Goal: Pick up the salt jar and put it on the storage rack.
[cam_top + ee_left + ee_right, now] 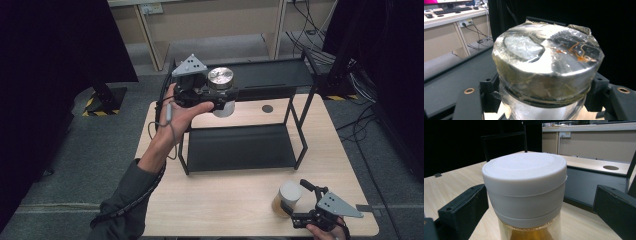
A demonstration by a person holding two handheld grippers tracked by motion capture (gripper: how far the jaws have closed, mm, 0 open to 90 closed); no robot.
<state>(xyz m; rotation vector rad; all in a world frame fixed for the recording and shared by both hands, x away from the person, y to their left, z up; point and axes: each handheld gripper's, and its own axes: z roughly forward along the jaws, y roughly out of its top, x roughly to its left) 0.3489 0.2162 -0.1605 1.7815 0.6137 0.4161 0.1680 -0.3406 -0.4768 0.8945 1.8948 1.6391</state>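
A clear jar with a silver foil-covered lid [220,77] hangs in the air by the left front corner of the black rack's top shelf [272,74]. My left gripper [221,96] is shut on it; in the left gripper view both jaws press the jar [546,65] just under the lid. Near the table's front right stands an upright jar with a white lid [288,194] and amber contents. My right gripper [296,199] is open, one jaw on each side of this jar [525,187], with a gap at the right jaw.
The black two-level rack stands mid-table; its lower shelf [240,147] is bare. The light wooden table [215,200] has a round cable hole [267,108] behind the rack. Cables and dark stands lie on the floor to the right and the left.
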